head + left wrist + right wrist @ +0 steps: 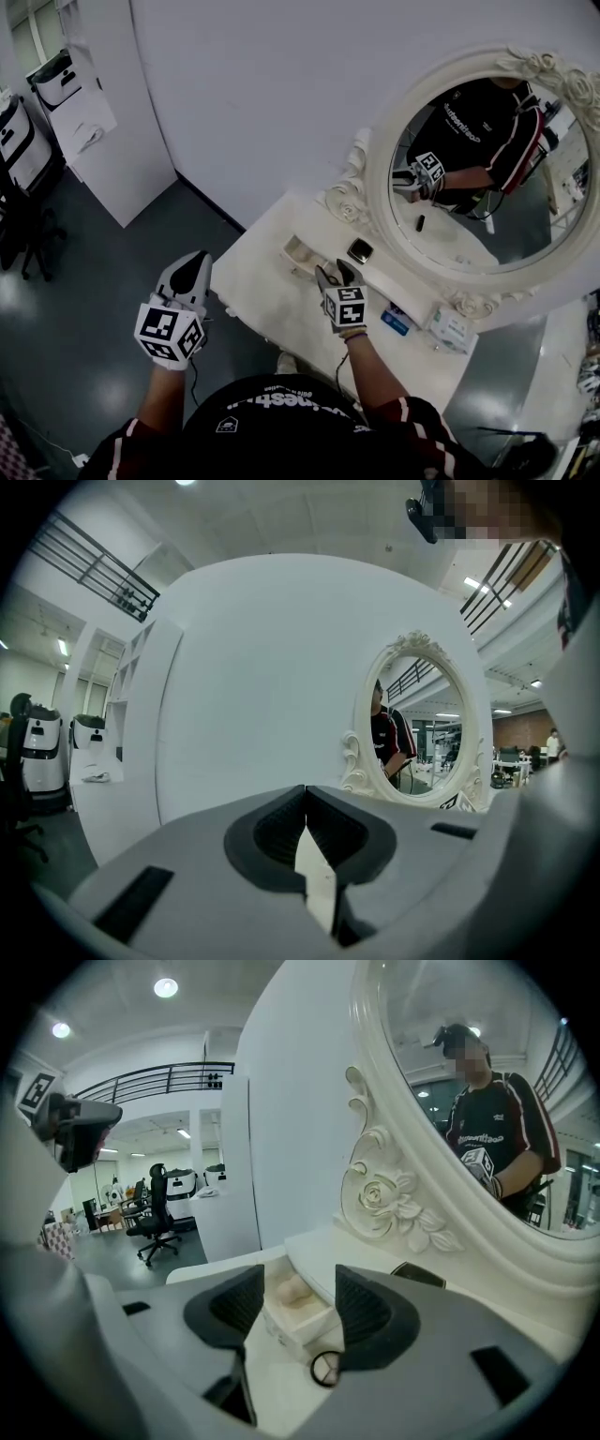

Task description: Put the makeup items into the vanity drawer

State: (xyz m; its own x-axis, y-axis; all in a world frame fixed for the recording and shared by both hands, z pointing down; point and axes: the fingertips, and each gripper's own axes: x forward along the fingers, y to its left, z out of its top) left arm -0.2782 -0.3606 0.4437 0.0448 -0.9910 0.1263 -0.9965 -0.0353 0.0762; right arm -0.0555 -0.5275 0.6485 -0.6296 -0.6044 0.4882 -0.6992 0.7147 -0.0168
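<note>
Leftmost, the left gripper [192, 264] hangs off the edge of the vanity [253, 283], its jaws pressed together on nothing, well apart from any makeup. Next comes the small drawer [302, 253], pulled open at about 10 o'clock from the right gripper [336, 273]. In the right gripper view a pale puff [291, 1290] lies in it, dead ahead between jaws that stand wide and empty. The dark compact [360, 250] sits on the shelf at 1 o'clock from that gripper, near it. The right hand is much the nearer, so I judge the compact the likely next pick; it looks squarish, with no clear long axis. Further right, at 4 o'clock, lie a blue item [395, 322] and a white box [453, 329], both too small to identify. A small dark ring [325, 1369] by the right jaw is equally unclear, and how much room the drawer has left cannot be made out.
</note>
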